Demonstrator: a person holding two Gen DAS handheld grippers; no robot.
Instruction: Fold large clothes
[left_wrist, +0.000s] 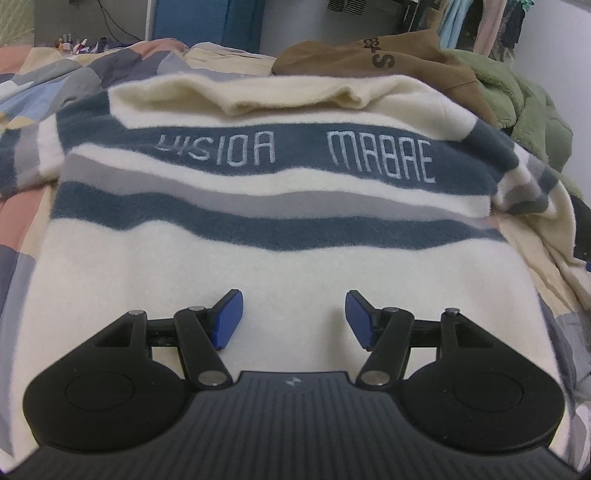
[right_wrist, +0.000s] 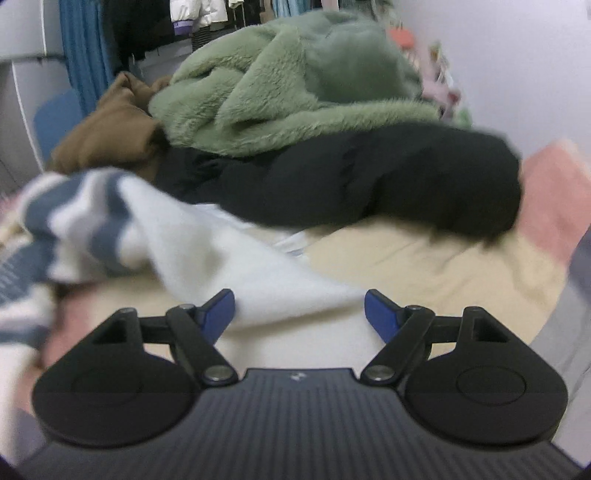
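Left gripper (left_wrist: 294, 319) hangs low over the plain cream lower half of the striped sweater (left_wrist: 258, 206), its blue pads spread apart with nothing between them. From where it looks, the sweater is laid out flat on the patchwork bedspread (left_wrist: 33, 85), lettering band across the chest, body smooth, both sleeves out to the sides. No fold shows in the body yet, so I'd judge the spreading done and the folding barely begun. A brown hoodie (left_wrist: 388, 62) sits heaped beyond the collar.

Right gripper (right_wrist: 299, 314), seen through a blurred picture, is spread wide too, with a cream edge of the sweater (right_wrist: 229, 254) lying between its fingers but not pinched. The striped sleeve (right_wrist: 74, 218) is bunched to its left. Behind wait a green fleece (right_wrist: 295, 81) and a black garment (right_wrist: 388, 177), both unfolded, so plenty looks left.
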